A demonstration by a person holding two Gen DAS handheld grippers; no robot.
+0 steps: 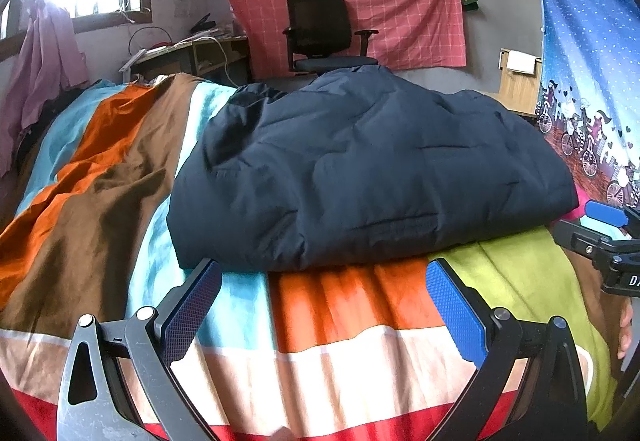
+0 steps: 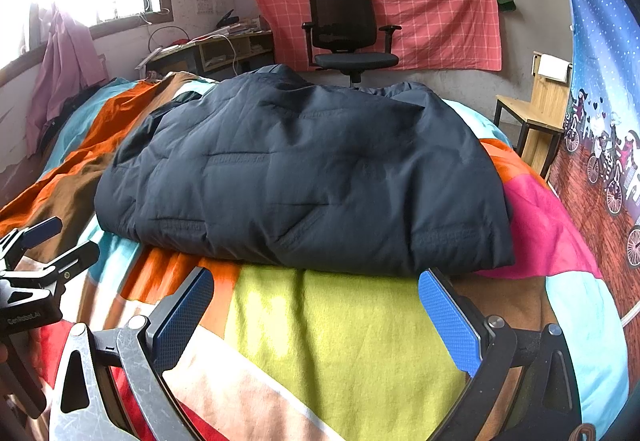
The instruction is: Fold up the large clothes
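Your left gripper and right gripper both hang wide open and empty just short of the navy padded jacket, which lies folded crosswise on the striped bedspread straight ahead, its near hem about equally close to each.

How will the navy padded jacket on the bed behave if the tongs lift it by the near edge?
The jacket is puffy and quilted, so probably light for its bulk. It drapes over the striped bedspread, so it will likely sag and unfold instead of holding its shape. The smooth shell may slip between the tongs unless they pinch a thick fold.
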